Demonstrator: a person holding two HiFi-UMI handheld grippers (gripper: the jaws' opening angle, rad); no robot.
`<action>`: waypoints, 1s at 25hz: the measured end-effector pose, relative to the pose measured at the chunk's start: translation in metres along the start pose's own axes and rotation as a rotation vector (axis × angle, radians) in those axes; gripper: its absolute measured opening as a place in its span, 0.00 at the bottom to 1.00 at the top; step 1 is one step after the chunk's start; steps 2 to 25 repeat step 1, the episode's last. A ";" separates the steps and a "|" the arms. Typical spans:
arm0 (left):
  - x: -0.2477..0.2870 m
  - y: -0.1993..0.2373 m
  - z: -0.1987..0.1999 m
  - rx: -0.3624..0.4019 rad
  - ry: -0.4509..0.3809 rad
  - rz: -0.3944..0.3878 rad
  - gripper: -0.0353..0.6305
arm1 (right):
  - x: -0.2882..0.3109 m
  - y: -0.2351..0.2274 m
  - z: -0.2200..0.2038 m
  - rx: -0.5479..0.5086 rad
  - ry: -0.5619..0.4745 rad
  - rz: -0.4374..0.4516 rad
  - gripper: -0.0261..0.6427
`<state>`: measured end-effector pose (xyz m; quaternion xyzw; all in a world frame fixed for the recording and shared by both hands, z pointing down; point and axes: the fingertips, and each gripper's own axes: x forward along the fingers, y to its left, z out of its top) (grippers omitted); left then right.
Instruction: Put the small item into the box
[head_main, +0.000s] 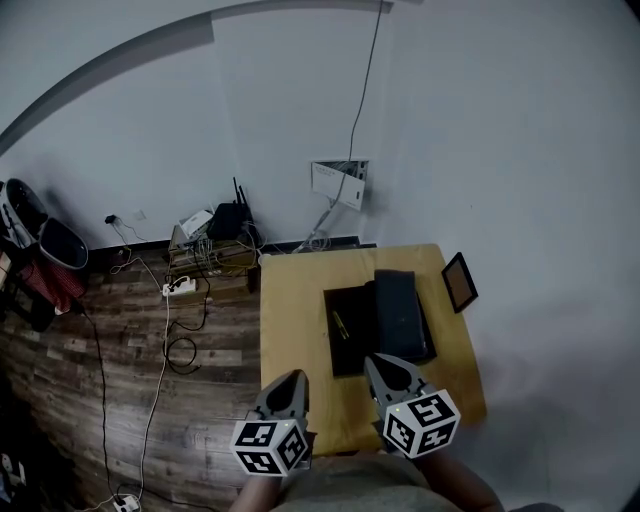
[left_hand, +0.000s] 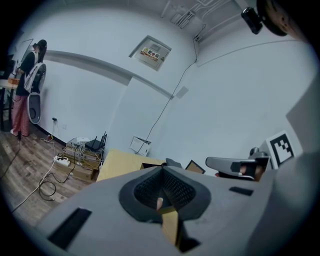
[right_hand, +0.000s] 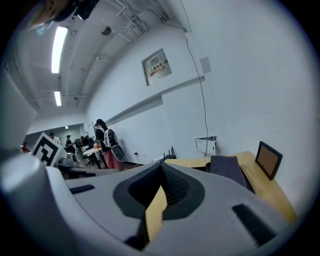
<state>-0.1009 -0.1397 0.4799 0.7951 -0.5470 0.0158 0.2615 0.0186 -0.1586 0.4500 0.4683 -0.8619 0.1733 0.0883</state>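
Note:
On the wooden table (head_main: 300, 300) lies a flat black box part (head_main: 350, 350), and a small thin yellowish item (head_main: 340, 325) rests on it. A dark grey box part (head_main: 400, 312) overlaps its right side; it also shows as a dark block (right_hand: 227, 167) in the right gripper view. My left gripper (head_main: 296, 376) hovers over the table's near edge, shut and empty. Just short of the grey part, my right gripper (head_main: 376, 362) is shut with nothing in it. Both gripper views (left_hand: 161, 172) (right_hand: 161, 170) show the jaws meeting at the tip.
A small framed panel (head_main: 459, 281) leans at the table's right edge, close to the white wall. Left of the table, the wooden floor holds a crate with a router (head_main: 228, 222), a power strip (head_main: 178, 287) and loose cables. A person (right_hand: 106, 145) stands far off.

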 end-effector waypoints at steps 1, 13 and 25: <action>0.000 0.000 -0.001 0.000 0.000 0.001 0.06 | 0.000 0.000 -0.001 0.003 0.002 0.003 0.04; 0.000 0.000 -0.001 0.000 0.000 0.001 0.06 | 0.000 0.000 -0.001 0.003 0.002 0.003 0.04; 0.000 0.000 -0.001 0.000 0.000 0.001 0.06 | 0.000 0.000 -0.001 0.003 0.002 0.003 0.04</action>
